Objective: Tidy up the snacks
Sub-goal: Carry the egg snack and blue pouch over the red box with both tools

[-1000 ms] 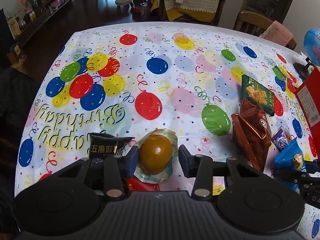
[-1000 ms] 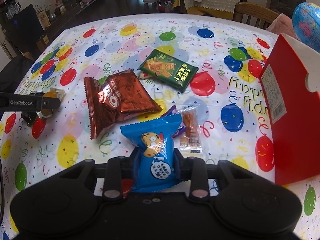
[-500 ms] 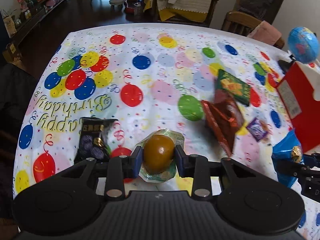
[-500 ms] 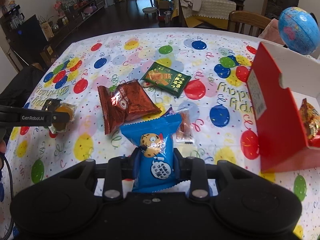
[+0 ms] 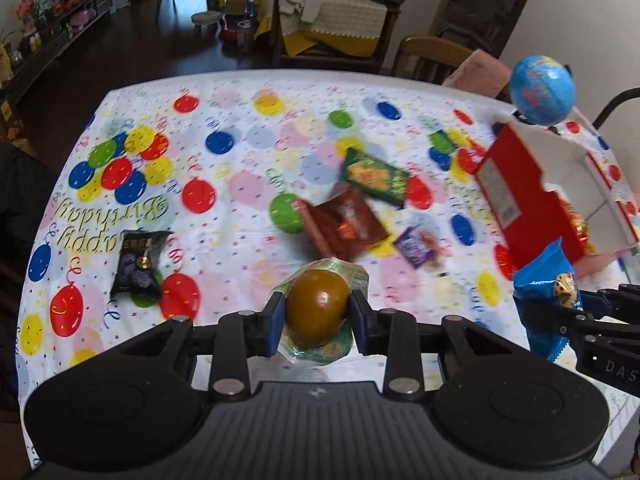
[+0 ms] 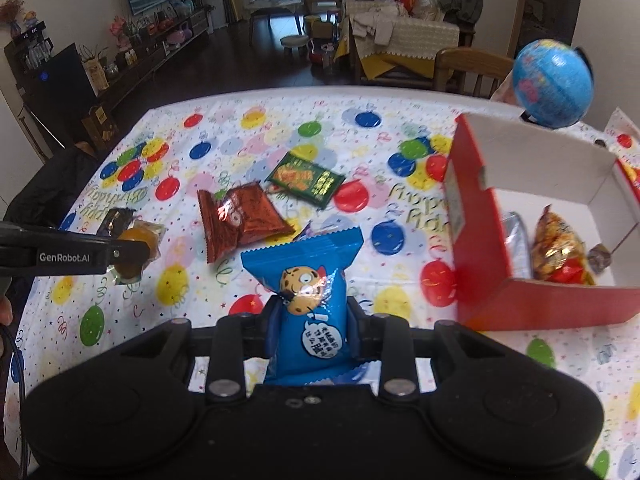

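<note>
the table [image 6: 280, 120] with the balloon cloth is biggest. the red box [image 6: 476, 248] sits at three o'clock with a gold snack bag [image 6: 560, 248] inside. the brown bag [image 6: 240, 220] and green packet [image 6: 306, 178] lie at twelve o'clock. my right tongs [image 6: 314, 322] squeeze the blue cookie pack [image 6: 308, 304], up off the table. my left tongs [image 5: 318, 316] squeeze the wrapped brown egg [image 5: 318, 306], lifted too. the black packet [image 5: 138, 264] lies at ten o'clock.
</note>
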Tool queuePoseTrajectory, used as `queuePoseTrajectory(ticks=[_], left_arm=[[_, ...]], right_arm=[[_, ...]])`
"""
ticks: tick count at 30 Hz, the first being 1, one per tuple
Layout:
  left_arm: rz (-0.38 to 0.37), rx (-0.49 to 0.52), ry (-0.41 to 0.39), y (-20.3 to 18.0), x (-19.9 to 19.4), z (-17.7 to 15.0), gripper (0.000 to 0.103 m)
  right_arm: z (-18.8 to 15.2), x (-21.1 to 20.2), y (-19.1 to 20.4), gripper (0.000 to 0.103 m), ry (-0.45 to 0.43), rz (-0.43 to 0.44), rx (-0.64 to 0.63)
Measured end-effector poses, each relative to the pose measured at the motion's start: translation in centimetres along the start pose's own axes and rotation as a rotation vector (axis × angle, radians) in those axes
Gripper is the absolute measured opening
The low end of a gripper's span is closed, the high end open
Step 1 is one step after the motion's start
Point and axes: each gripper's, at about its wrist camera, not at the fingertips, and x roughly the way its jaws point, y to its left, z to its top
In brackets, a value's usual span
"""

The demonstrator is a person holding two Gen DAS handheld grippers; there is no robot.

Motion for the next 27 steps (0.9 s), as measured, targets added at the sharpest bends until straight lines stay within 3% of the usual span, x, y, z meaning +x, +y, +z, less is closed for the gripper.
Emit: queuePoseTrajectory(ticks=[14,27], left_arm=[[-0.065,0.064,-0.084,-8.9,-3.7,1.8,0.033],[-0.116,0.121,-0.131,-17.7,-3.5,4.2,0.033]], right_arm=[[0.8,-5.1,-5.4,0.030,-0.085,-0.027,0.012],[1.7,-6.8,-12.6,0.030,-0.132,-0.067,0.045]])
